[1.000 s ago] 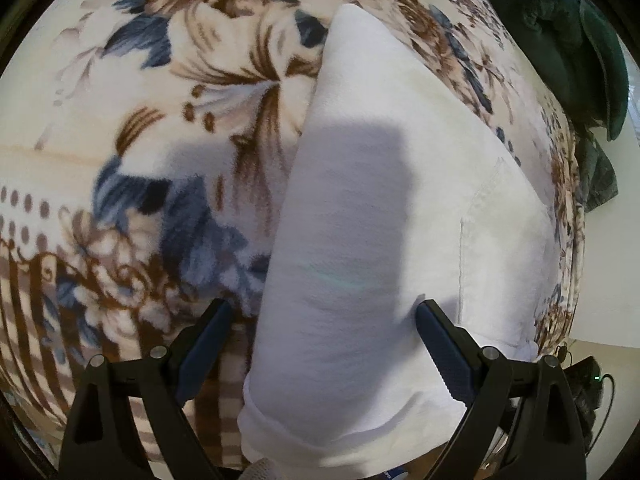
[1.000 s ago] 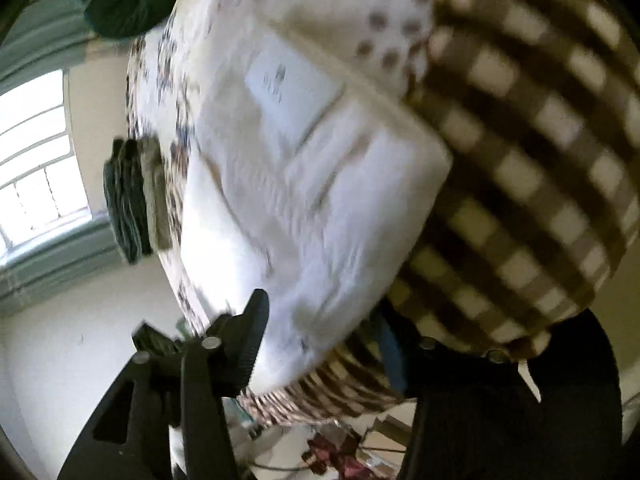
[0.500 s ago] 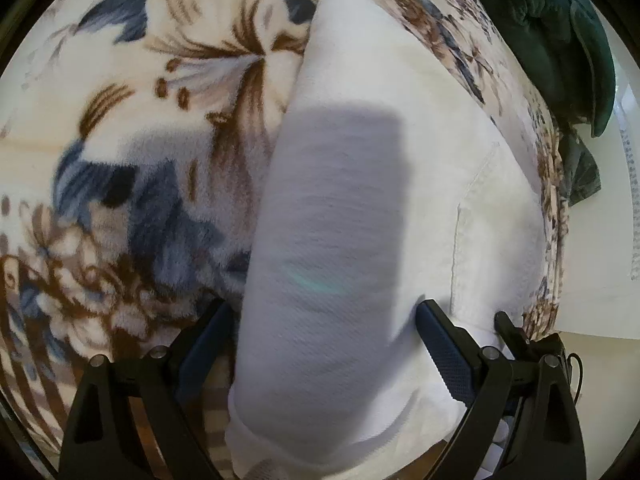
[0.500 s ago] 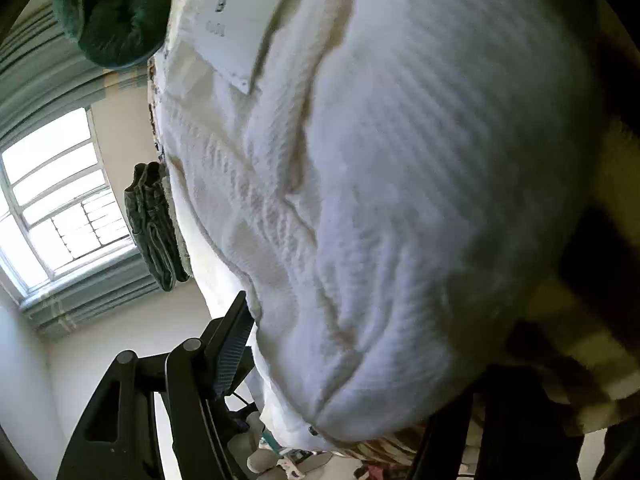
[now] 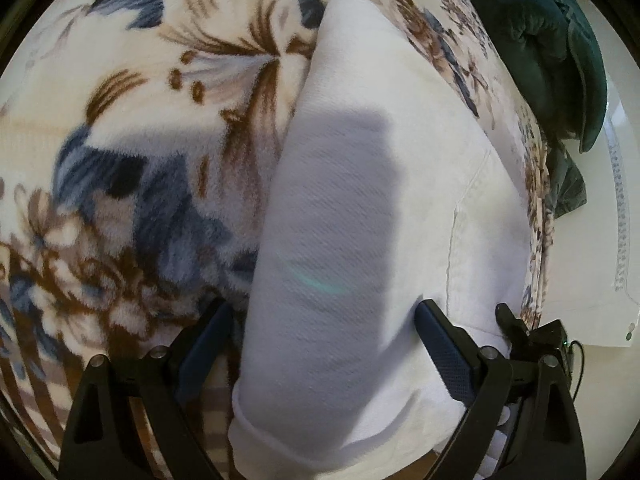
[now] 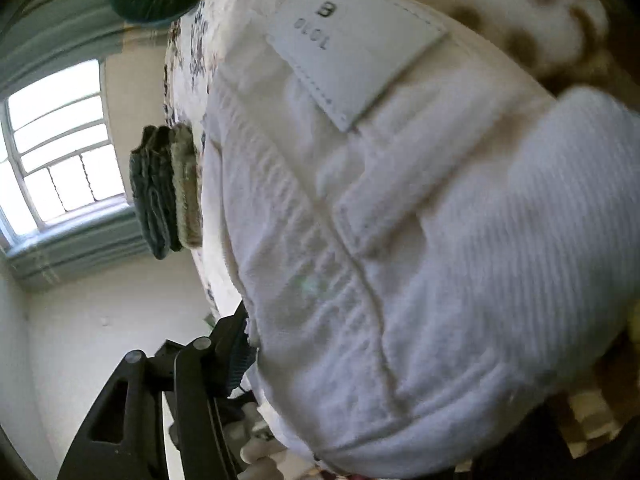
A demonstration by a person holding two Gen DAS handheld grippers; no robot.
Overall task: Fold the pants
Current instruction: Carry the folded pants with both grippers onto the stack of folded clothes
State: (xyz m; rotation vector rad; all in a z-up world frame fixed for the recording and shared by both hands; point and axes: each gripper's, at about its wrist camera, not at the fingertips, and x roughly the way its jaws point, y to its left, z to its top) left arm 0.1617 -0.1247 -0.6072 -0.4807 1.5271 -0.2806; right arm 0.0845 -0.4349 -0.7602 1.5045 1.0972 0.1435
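Note:
The white pants (image 5: 360,208) lie folded on a floral blanket (image 5: 132,128). My left gripper (image 5: 324,340) is open, one finger on each side of the near end of the fold. In the right wrist view the waistband end (image 6: 400,260), with its white label (image 6: 360,60), fills the frame. My right gripper's left finger (image 6: 232,356) touches the fabric edge. The right finger is hidden behind the cloth. The right gripper also shows in the left wrist view (image 5: 528,332), beside the pants' right edge.
A dark green garment (image 5: 540,40) lies at the blanket's far right. Folded dark and tan clothes (image 6: 168,192) are stacked at the bed edge before a window (image 6: 52,160). A checked blanket border (image 5: 216,420) runs along the near side.
The right gripper pulled back slightly from very close to the waistband, and the label came into full view. The left gripper stays astride the fold, its view shifting only a little.

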